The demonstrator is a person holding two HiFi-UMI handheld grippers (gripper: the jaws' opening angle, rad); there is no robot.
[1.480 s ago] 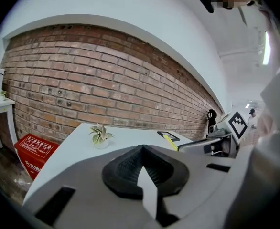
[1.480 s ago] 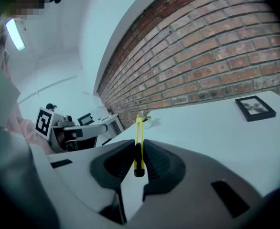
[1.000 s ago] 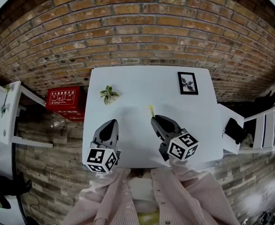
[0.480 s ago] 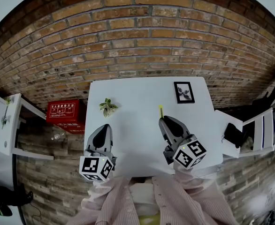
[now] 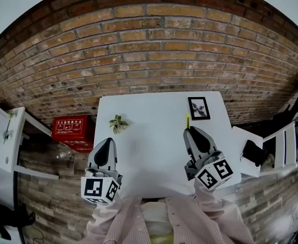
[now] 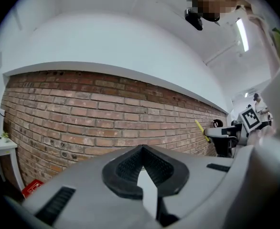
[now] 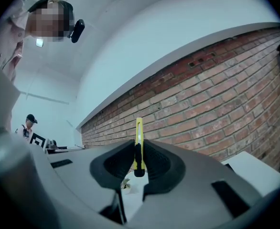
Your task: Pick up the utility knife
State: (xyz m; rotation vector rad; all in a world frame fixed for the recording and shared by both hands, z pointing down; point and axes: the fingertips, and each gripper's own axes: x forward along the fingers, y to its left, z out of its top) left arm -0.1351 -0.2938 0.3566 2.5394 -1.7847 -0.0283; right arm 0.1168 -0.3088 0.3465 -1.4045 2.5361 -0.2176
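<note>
Our right claw pinches the yellow utility knife between its pads, the knife's end poking out past the tips, held in the air above the white counter. Our left claw is pressed together, empty, near the counter's left edge.

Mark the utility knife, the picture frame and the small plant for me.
utility knife (image 7: 139, 131): right gripper view, upper part of its yellow body.
picture frame (image 5: 199, 108): head view, middle of the framed print.
small plant (image 5: 118, 123): head view, centre of its leaves.
</note>
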